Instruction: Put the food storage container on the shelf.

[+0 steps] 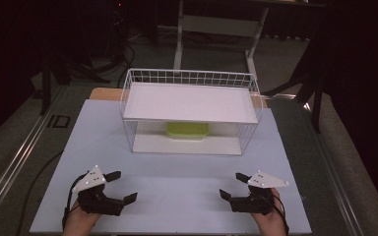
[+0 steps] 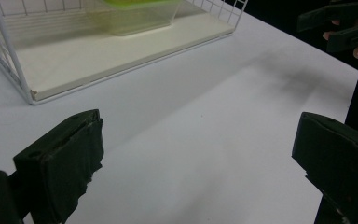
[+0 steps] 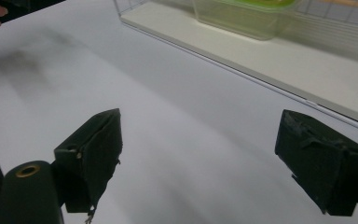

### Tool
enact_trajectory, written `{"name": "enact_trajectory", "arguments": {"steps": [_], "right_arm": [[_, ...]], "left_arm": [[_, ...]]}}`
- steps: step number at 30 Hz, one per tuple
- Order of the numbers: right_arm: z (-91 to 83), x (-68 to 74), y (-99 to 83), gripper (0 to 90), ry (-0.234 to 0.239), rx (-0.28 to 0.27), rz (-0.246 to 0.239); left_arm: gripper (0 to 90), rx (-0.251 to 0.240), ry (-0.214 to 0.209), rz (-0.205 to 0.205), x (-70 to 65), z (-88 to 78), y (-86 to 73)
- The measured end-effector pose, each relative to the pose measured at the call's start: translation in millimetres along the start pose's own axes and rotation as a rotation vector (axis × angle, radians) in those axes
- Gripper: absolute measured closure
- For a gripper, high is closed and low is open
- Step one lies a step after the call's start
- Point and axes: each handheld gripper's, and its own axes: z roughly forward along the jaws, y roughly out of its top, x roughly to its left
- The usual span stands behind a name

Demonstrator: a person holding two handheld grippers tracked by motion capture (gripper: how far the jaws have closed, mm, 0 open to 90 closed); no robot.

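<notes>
lidded container (image 1: pixel 187 131) on wire rack's lower shelf (image 1: pixel 187 144), long axis crosswise, ahead between both | left gripper (image 1: pixel 120 186), right gripper (image 1: pixel 232 186): fingers released; equally near

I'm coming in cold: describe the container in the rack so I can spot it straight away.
Find the white wire rack at the far middle of the table. Under its white top shelf, on the lower board, sits the container. It is a see-through tub with a lime-green lid, the one coloured thing there.
</notes>
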Motion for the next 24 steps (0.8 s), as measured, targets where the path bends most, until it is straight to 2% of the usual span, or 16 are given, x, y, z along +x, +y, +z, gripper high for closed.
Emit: {"name": "enact_trajectory", "arguments": {"steps": [2,6,8,14,19,24], "right_arm": [[-0.9,-2.5,-5.8,15.0,-0.002,0.002,0.007],[-0.4,-7.5,-11.1,15.0,-0.006,0.006,0.023],[1.0,-9.7,-12.7,15.0,0.004,0.004,0.012],[4.1,-16.4,-16.6,15.0,0.030,0.015,-0.001],[5.5,-17.8,-17.0,15.0,0.027,0.017,-0.015],[7.7,-18.1,-18.6,15.0,0.023,0.031,-0.008]], "left_arm": [[2.9,0.005,0.006,0.010,-0.8,0.3,-1.1],[2.9,0.003,-0.010,-0.012,-0.8,2.9,-3.2],[2.9,0.014,-0.011,-0.009,-0.3,5.4,-4.5],[2.9,-0.003,-0.019,-0.024,0.8,5.1,-4.3],[2.9,-0.002,-0.012,-0.021,2.2,5.8,-4.5],[2.9,0.006,-0.010,-0.012,1.1,7.6,-4.5]]}}
